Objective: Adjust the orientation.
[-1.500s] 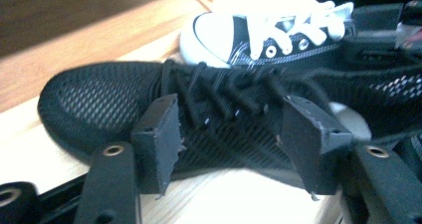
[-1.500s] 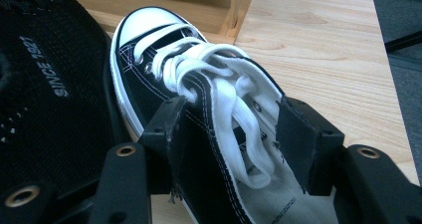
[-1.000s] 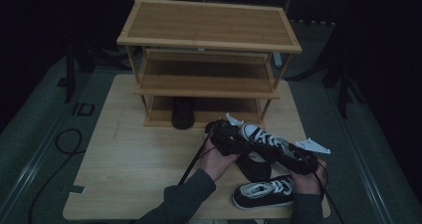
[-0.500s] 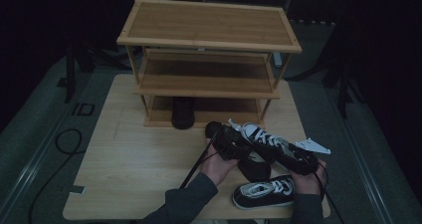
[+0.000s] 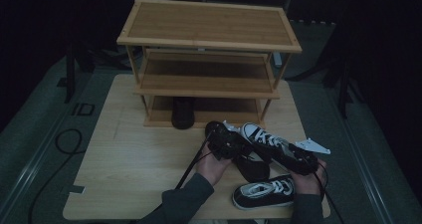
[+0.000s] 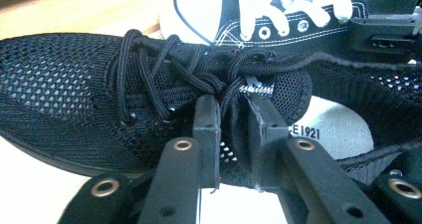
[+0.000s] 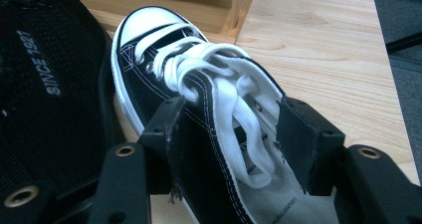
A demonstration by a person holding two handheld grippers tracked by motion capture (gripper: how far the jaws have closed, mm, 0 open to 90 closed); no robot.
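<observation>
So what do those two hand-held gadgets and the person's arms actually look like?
Both are black. The left gripper has two flat black jaws on bars with brass-ringed holes, and a black cable trails from it. The right gripper has broad square pads and carries a grey three-cornered plate. The person wears dark grey long sleeves.

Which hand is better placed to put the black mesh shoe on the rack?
Left. The left tool has just closed on the black mesh shoe at its laces; the right tool straddles the canvas sneaker.
</observation>
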